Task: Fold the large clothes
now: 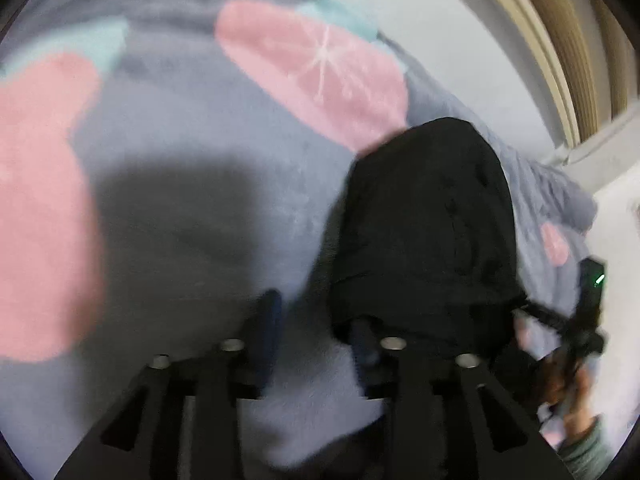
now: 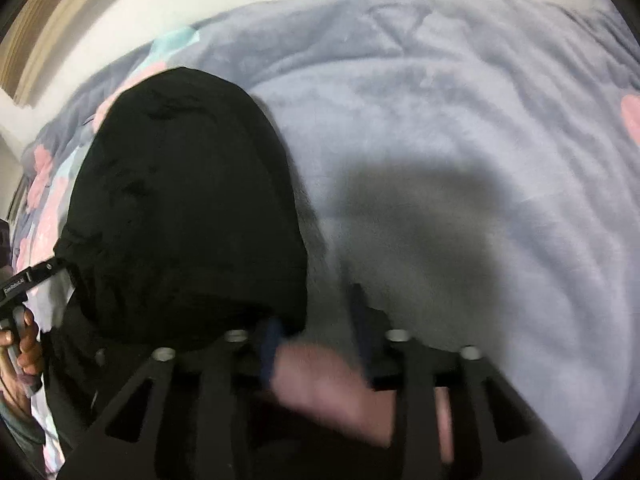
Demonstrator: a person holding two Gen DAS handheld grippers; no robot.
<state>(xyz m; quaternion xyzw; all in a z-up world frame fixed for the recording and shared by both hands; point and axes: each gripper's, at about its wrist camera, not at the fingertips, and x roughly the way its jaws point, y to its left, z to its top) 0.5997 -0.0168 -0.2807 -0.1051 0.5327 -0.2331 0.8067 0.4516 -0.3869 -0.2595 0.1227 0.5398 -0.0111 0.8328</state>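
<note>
A black garment (image 1: 428, 220) lies in a long folded bundle on a grey fleece blanket (image 1: 224, 168) with pink and teal shapes. My left gripper (image 1: 318, 328) is open, jaws apart, its right finger at the bundle's near edge, nothing between the fingers. In the right wrist view the same black garment (image 2: 184, 208) lies to the left. My right gripper (image 2: 316, 320) is open, its left finger touching the bundle's near right corner. Each gripper shows at the edge of the other's view, the right one (image 1: 588, 308) and the left one (image 2: 24, 284), both beside the garment.
The blanket (image 2: 460, 160) covers a bed against a white wall (image 1: 440, 4). A beige curtain or frame (image 1: 560, 40) stands at the far side. A hand (image 2: 24, 344) grips the left tool's handle.
</note>
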